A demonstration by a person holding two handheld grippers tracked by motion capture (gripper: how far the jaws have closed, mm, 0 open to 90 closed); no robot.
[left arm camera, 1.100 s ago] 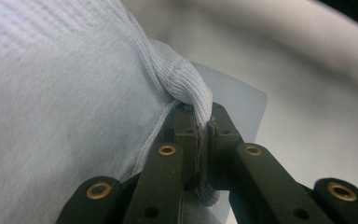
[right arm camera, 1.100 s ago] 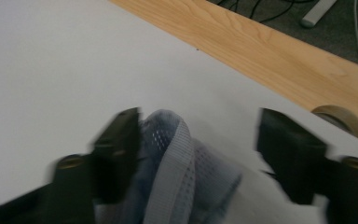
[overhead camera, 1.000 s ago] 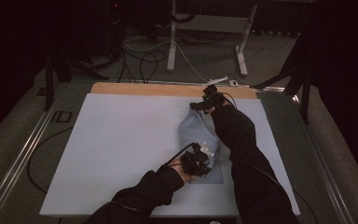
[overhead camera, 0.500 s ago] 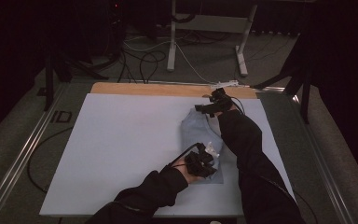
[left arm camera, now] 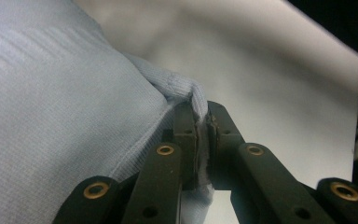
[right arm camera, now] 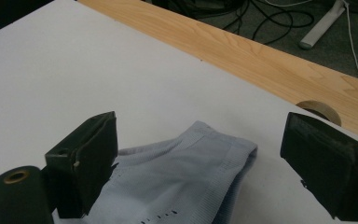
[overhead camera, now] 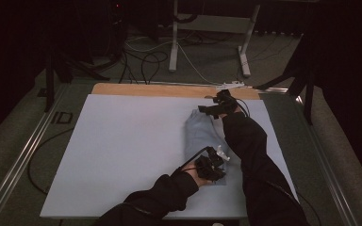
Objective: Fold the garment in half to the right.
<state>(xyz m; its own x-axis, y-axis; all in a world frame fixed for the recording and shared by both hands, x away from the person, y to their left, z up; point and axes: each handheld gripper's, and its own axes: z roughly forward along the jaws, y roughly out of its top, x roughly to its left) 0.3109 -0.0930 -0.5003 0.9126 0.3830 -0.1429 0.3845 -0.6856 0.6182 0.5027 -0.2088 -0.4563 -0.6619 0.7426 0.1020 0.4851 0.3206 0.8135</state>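
The cloth (overhead camera: 202, 136), right of the table's (overhead camera: 122, 146) middle, is light, limp knit. The left gripper (left arm camera: 200, 119) pinches its near edge; the right gripper (right arm camera: 200, 154) hangs wide open above the far hem (the sensible hold).

Pale blue ribbed-knit garment (right arm camera: 186, 172), white table sheet (overhead camera: 122, 150), black grippers, light wood strip (right arm camera: 242, 51).
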